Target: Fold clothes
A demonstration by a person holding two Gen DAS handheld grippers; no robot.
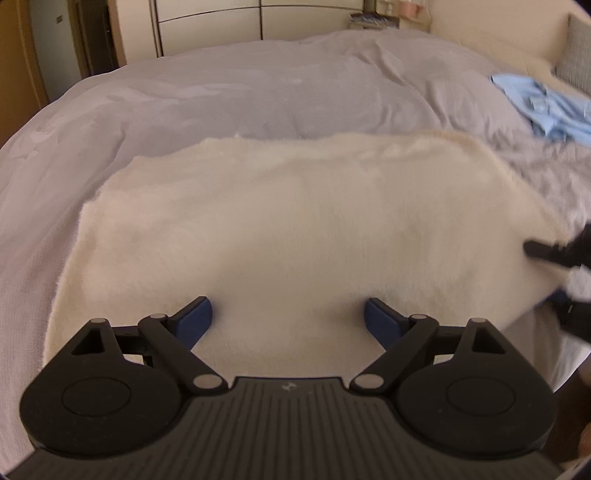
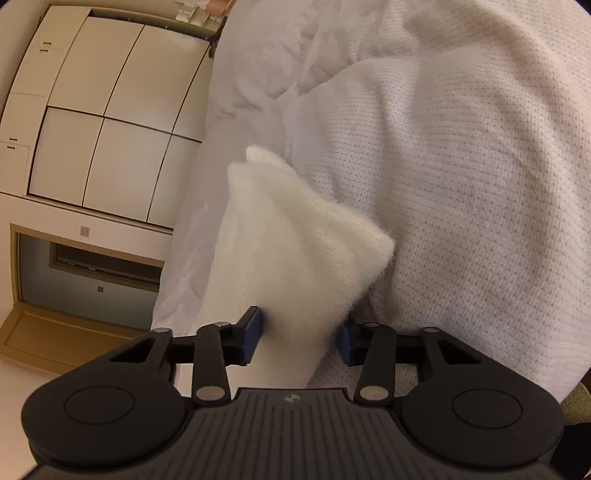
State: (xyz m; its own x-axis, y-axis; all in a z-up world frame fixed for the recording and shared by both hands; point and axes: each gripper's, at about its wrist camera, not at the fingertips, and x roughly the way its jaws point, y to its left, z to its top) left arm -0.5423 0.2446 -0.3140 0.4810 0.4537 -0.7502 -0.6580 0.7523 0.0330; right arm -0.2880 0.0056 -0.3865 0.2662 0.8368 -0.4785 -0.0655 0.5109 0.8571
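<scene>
Up front in the left wrist view, the left tool (image 1: 287, 318) hovers with jaws wide over a fuzzy cream garment (image 1: 288, 221) spread on the grey bedspread (image 1: 221, 96), a blue shirt (image 1: 546, 107) lying beyond. Right wrist view: the right tool (image 2: 301, 339) pinches the garment's lifted edge.

A bed (image 1: 258, 96) covered in a pale grey waffle-weave bedspread (image 2: 461, 184) fills most of both views. Beyond its far edge stands a cream wardrobe (image 2: 110, 122) with flat panelled doors. A shelf (image 1: 373, 18) past the bed holds small items, possibly bottles, too blurred to identify. Below the wardrobe in the right wrist view is a wood-framed doorway (image 2: 85, 273).
</scene>
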